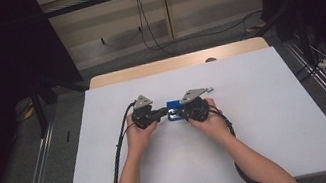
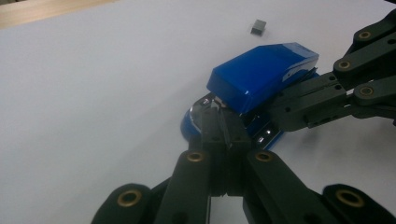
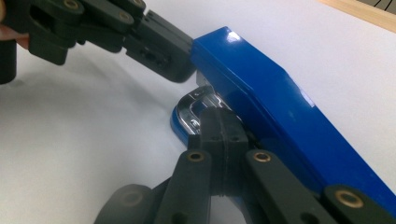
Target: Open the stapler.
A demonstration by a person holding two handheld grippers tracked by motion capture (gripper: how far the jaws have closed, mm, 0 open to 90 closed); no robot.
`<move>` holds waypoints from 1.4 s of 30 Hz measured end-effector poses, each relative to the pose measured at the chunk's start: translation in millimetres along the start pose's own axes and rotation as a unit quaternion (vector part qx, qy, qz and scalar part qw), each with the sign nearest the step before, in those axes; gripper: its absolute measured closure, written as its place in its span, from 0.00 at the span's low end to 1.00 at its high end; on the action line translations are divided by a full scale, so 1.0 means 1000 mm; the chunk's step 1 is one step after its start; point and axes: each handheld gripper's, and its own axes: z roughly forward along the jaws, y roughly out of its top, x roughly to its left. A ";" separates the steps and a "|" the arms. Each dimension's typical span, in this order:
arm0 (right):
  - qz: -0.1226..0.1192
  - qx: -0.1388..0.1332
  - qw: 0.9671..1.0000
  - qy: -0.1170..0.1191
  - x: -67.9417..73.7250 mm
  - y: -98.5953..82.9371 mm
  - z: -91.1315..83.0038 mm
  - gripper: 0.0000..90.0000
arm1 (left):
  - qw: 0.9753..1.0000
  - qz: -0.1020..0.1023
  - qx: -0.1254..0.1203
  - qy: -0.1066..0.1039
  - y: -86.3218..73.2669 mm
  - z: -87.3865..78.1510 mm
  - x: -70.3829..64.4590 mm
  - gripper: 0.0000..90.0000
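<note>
- High view: we see a blue stapler [image 1: 172, 110] lying on the white table [image 1: 267, 119], a little behind the table's middle, with both grippers meeting at it
- The left gripper [image 1: 157, 116] comes at the stapler from its left side, the right gripper [image 1: 178, 113] from its right side, and each is held in one hand, the left hand [image 1: 138, 132] and the right hand [image 1: 209, 121] just in front of the stapler
- Left gripper view: our own jaws are pressed flat together, tips at the stapler's [image 2: 261, 81] metal front end, under its raised blue top; we cannot tell whether anything is pinched between them
- In the same view the right gripper [image 2: 289, 105] reaches in from the right and touches the stapler's side, between the blue top and the base
- A small grey block [image 2: 258, 26] lies on the table beyond the stapler, well apart from it
- Right gripper view: these jaws are also closed together, tips against the shiny metal plate at the stapler's [image 3: 280, 107] front; a grip on it we cannot confirm
- There the left gripper [image 3: 177, 65] touches the near corner of the stapler's blue top from the upper left
</note>
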 end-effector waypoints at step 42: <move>0.051 -0.074 0.995 -0.035 0.004 0.007 0.006 1.00 | 0.998 -0.004 -0.069 -0.004 0.022 -0.011 -0.013 1.00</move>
